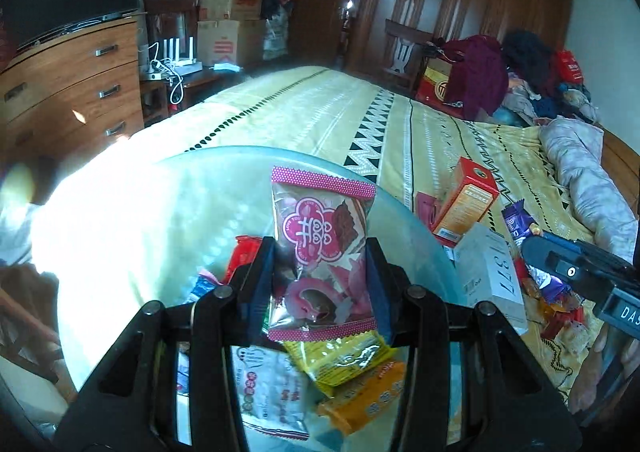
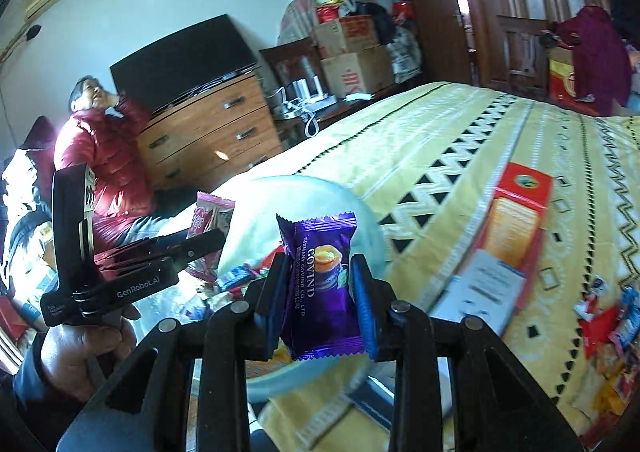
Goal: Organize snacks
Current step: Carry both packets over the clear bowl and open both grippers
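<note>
My left gripper (image 1: 320,272) is shut on a pink and clear snack packet (image 1: 320,248), held upright over a pale green bowl (image 1: 132,219) that holds several snack packets (image 1: 340,364). My right gripper (image 2: 320,284) is shut on a purple Govind snack packet (image 2: 320,284), held over the rim of the same bowl (image 2: 368,236). The left gripper with its pink packet (image 2: 208,215) shows at the left of the right wrist view. The right gripper's body (image 1: 580,276) shows at the right of the left wrist view.
The bowl sits on a bed with a yellow patterned cover (image 1: 420,123). An orange box (image 1: 464,203), a white box (image 1: 492,280) and loose candies (image 2: 608,332) lie right of the bowl. A wooden dresser (image 1: 68,83) stands left; a person in red (image 2: 100,155) sits nearby.
</note>
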### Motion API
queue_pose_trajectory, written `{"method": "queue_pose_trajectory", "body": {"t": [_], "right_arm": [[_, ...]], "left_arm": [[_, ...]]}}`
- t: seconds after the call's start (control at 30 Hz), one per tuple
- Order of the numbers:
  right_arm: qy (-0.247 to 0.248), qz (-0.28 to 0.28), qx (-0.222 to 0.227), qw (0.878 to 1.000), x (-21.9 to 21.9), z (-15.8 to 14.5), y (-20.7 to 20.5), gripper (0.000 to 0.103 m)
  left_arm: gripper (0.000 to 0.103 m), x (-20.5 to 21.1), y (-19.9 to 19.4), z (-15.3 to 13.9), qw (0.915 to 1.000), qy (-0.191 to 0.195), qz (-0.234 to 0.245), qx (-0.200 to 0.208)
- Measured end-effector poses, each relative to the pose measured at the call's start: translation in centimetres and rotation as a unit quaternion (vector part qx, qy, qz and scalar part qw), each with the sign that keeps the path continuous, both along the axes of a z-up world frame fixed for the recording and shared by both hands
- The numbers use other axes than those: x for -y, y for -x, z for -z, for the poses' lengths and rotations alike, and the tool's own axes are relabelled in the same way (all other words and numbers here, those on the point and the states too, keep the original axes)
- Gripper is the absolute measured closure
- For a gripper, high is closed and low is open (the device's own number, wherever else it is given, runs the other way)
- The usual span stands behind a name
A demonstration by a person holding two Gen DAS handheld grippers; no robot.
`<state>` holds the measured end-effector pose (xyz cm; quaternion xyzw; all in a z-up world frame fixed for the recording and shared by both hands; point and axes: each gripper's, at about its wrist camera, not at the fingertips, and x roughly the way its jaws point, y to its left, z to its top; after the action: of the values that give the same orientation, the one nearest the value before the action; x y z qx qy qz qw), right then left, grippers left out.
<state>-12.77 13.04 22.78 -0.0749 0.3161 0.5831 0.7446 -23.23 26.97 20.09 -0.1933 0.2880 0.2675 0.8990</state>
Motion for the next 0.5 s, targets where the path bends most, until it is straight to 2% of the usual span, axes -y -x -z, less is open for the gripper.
{"method": "queue_pose_trajectory", "body": {"t": [0.2, 0.5], "right_arm": [[0.019, -0.024, -0.01, 0.999, -3.7, 1.0, 2.3, 0.068], [0.033, -0.03, -0.013, 0.999, -5.1, 1.7, 2.2, 0.067]], "left_arm": [[0.059, -1.3, 0.8, 0.5, 0.9999, 0.004, -0.007, -0.006], [0.059, -1.8, 1.3, 0.9, 0.9999, 0.01, -0.008, -0.009]]}}
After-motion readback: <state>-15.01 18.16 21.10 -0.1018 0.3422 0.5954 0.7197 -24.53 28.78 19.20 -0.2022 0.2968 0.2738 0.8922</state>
